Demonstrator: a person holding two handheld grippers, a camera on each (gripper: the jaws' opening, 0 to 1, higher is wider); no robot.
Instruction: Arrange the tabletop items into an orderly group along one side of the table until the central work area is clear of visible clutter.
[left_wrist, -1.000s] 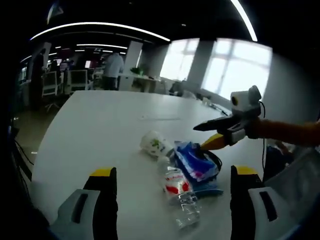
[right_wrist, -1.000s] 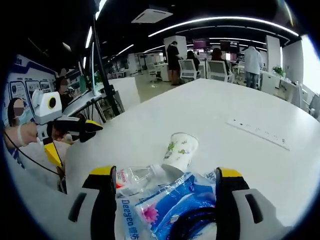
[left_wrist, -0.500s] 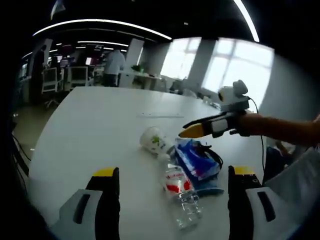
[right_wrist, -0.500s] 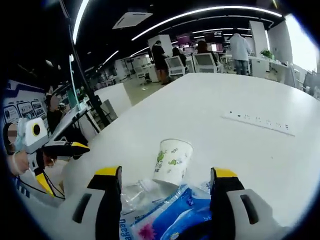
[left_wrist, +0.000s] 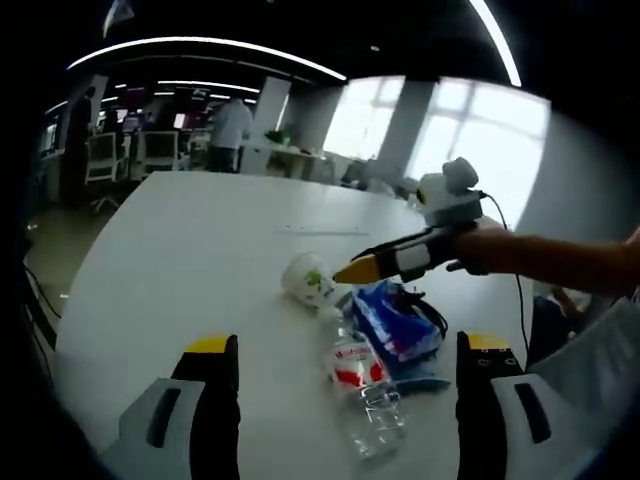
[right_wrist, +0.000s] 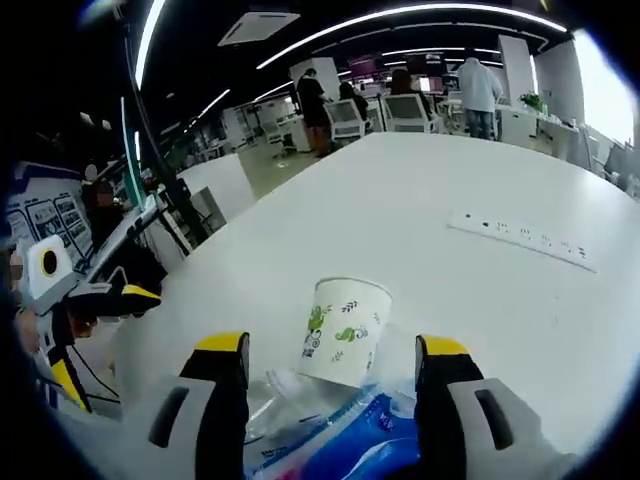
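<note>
In the right gripper view the right gripper (right_wrist: 330, 360) has its yellow-tipped fingers (right_wrist: 222, 345) spread apart with nothing between them at the tips; the paper cup (right_wrist: 343, 331), white with green leaf prints, sits just ahead in the gap, mouth facing away. Below the cup, lower in the same gap, lie the neck of a clear plastic bottle (right_wrist: 285, 395) and a blue plastic packet (right_wrist: 335, 445), both touching or overlapping at the cup's base. In the left gripper view the left gripper (left_wrist: 340, 345) also has its fingers (left_wrist: 208, 346) wide apart and empty, held back from the pile. The bottle (left_wrist: 362, 385), with a red-and-white label, lies on its side between them, cap end pointing toward the cup (left_wrist: 306, 280). The packet (left_wrist: 395, 322) rests just beside the bottle, with a black cable (left_wrist: 425, 310) looped on its far side. The right gripper (left_wrist: 360, 268) reaches in from the right of that view, its tips over the pile beside the cup. The white worktop (left_wrist: 200, 250) stretches beyond, bearing a long flat power strip (right_wrist: 525, 240) well apart from the pile. Office chairs and standing people are far behind.
</note>
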